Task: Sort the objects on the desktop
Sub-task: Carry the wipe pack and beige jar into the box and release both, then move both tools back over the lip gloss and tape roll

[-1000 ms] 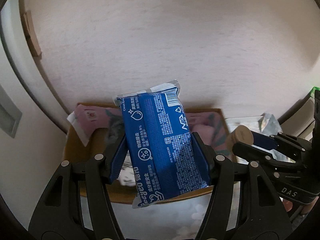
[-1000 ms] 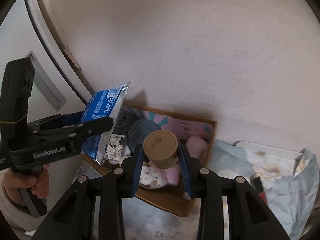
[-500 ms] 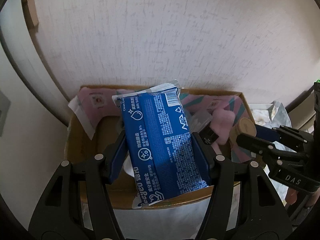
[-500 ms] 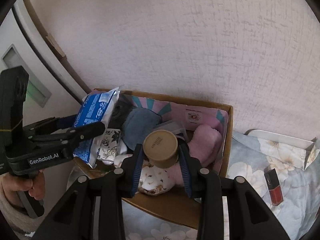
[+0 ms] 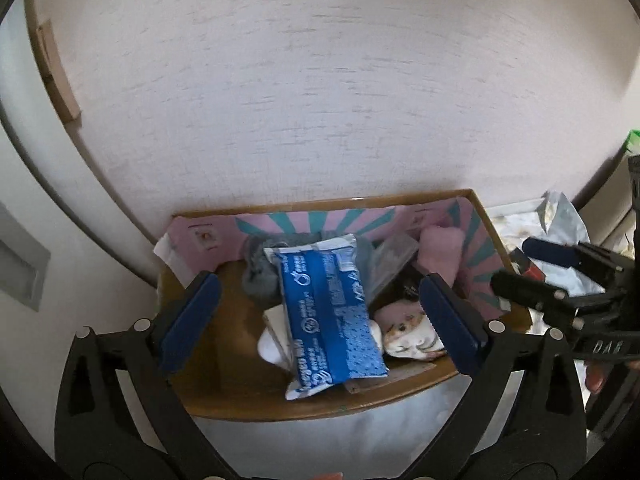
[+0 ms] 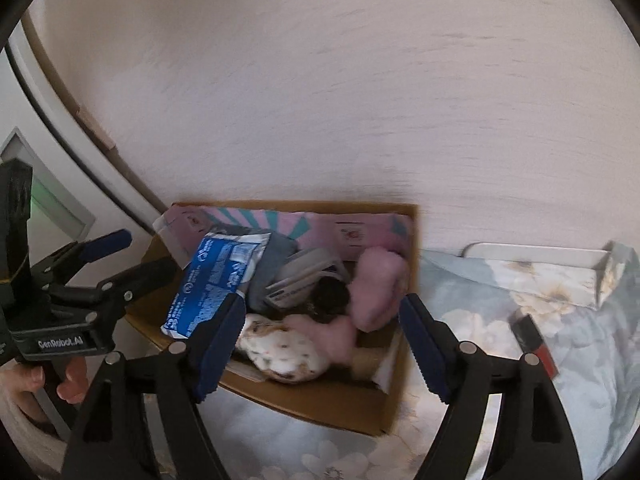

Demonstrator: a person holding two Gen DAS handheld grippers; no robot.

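Left wrist view: blue plastic wipes packet [image 5: 330,316] lies in the brown cardboard box [image 5: 280,400], between the spread left gripper [image 5: 320,320]; right gripper [image 6: 322,344] gapes empty.

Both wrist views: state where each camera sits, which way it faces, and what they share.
Left wrist: sits on the left gripper, looking down into the cardboard box; its open fingers show.
Right wrist: sits on the right gripper, facing the same box from the right; its open fingers and the person's hand show.
Shared: box and blue wipes pack.
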